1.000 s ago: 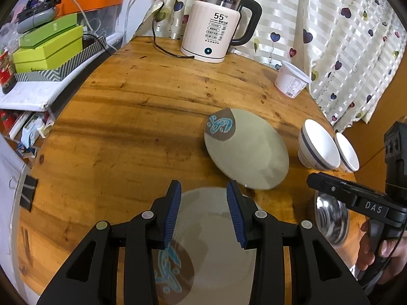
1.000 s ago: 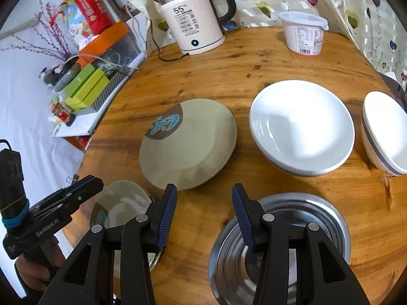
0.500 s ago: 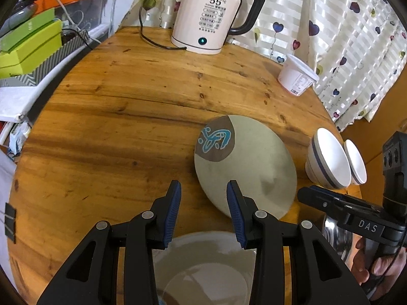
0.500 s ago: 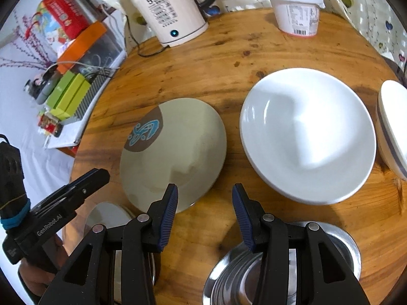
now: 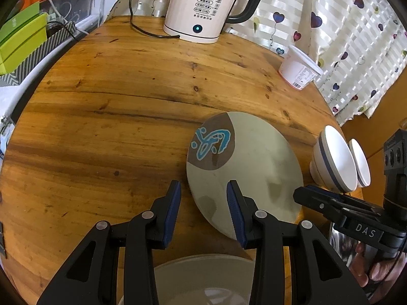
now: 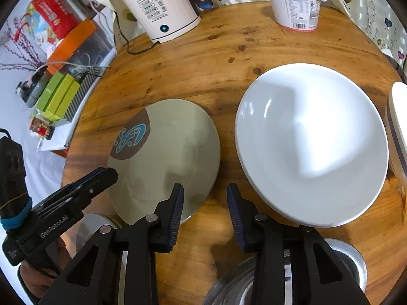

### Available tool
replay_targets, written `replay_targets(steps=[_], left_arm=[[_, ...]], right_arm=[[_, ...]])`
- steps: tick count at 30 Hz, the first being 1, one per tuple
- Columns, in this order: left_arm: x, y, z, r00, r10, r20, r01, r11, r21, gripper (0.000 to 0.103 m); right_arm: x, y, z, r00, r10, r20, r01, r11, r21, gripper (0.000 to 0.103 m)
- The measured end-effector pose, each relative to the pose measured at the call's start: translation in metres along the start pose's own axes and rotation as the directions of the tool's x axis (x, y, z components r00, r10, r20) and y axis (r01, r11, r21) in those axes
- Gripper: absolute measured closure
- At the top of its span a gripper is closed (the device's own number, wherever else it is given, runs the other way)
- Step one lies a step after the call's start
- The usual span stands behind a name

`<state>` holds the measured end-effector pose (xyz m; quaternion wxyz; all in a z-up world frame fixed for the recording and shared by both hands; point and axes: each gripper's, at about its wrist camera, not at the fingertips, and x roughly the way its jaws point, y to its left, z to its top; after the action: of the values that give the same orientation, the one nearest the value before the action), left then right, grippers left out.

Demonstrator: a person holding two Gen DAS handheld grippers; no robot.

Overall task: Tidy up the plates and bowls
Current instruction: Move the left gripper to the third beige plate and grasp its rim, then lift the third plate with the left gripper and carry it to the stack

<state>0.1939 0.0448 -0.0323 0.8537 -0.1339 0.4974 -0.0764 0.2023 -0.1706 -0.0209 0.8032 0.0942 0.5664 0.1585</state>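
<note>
A grey-green plate with a brown and blue mark (image 5: 249, 167) lies on the round wooden table (image 5: 114, 106); it also shows in the right wrist view (image 6: 168, 157). My left gripper (image 5: 203, 208) is open and empty at that plate's near left edge. A second grey-green plate (image 5: 203, 279) lies under the left gripper. My right gripper (image 6: 204, 208) is open and empty, between the marked plate and a large white plate (image 6: 310, 142). A steel bowl (image 6: 351, 267) lies under the right gripper. Two white bowls with a blue band (image 5: 333, 162) stand at the right.
A white electric kettle (image 5: 203, 7) with its cord stands at the table's far edge. A white plastic tub (image 5: 299, 70) stands at the far right by the curtain. Green boxes (image 5: 20, 43) and clutter lie on a shelf to the left, off the table.
Both grippers have moved forward over the table toward the marked plate. The near grey-green plate and the steel bowl have slid down toward the bottom of the views. Both jaws stay open.
</note>
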Motion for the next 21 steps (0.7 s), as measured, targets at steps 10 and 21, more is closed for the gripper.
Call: replay_targets(steps=[10,21], left_arm=[[0.006,0.000,0.003,1.000,-0.010,-0.006,0.011,1.000,0.013,0.072],[0.005,-0.002,0.002,1.000,-0.006,0.007,0.006,1.000,0.020,0.075]], right_arm=[[0.011,0.002,0.006,1.000,-0.012,-0.018,0.012,1.000,-0.010,0.074],[0.012,0.004,0.009,1.000,-0.026,-0.003,0.026,0.999,-0.021,0.079]])
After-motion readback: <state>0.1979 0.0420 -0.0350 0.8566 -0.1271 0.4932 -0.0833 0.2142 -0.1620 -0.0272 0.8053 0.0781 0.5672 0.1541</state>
